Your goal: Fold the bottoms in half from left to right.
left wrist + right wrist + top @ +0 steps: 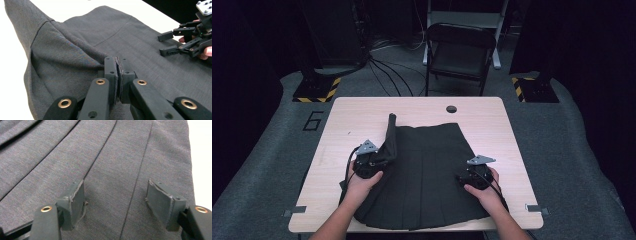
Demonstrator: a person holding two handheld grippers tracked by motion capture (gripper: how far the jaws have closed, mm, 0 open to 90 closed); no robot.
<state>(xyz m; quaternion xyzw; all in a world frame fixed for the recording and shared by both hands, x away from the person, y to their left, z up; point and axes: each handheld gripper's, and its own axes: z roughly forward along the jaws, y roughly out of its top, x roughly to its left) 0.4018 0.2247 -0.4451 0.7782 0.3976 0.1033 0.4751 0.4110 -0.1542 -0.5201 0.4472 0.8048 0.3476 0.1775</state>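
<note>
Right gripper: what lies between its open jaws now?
Flat skirt fabric with a pleat seam, as the right gripper view shows; the right gripper has its jaws apart over the cloth, not pinching it.

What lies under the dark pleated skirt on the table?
The skirt lies spread on the light wooden table, whose bare top shows around it. The left gripper pinches a raised fold; the right gripper stands open above the cloth. Anything beneath the fabric is covered.

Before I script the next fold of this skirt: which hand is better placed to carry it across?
Left, probably: the left gripper is shut on the skirt edge, already lifted; the right gripper hovers open.
</note>
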